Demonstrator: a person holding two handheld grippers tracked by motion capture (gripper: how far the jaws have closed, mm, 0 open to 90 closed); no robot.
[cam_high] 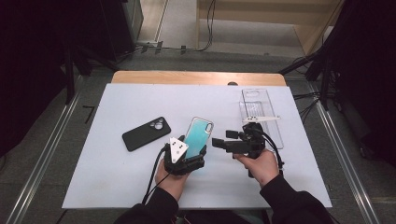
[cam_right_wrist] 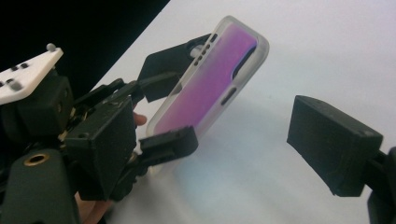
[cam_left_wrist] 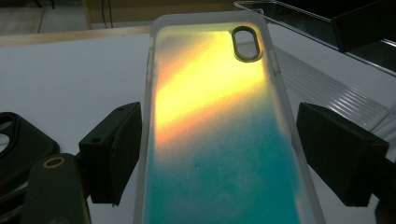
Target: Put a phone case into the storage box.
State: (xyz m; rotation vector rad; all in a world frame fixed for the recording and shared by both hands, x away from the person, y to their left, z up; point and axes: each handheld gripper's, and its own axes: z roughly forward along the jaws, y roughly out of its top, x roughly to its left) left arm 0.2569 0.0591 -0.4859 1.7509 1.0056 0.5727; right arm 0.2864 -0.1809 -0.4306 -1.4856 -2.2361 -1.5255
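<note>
White desk (cam_high: 116, 177) surface under a dim room, with dark floor and cables beyond its far edge. At the near middle of the desk, the left gripper (cam_high: 190, 156) holds a translucent phone case (cam_high: 198, 136) by its lower end; in the left gripper view the case (cam_left_wrist: 219, 130) sits between the two black jaws, which seem to press its long edges, though contact on the right side is hard to confirm. The case glows teal near the gripper and yellow-orange toward the camera cut-out, and it is tilted up off the desk, far end raised.

Just to its right, the right gripper (cam_high: 223, 143) points leftward at the case with its jaws wide apart and nothing between them. Its own view shows the case (cam_right_wrist: 205, 88) well short of its jaws.

Left of the grippers lies a black phone case (cam_high: 146, 133), flat. To the far right sits a clear plastic tray (cam_high: 261, 116).

To do this well, I judge the left gripper should keep the case steady and angled while the right one closes on a free long edge, squarely, avoiding the slippery corners.
</note>
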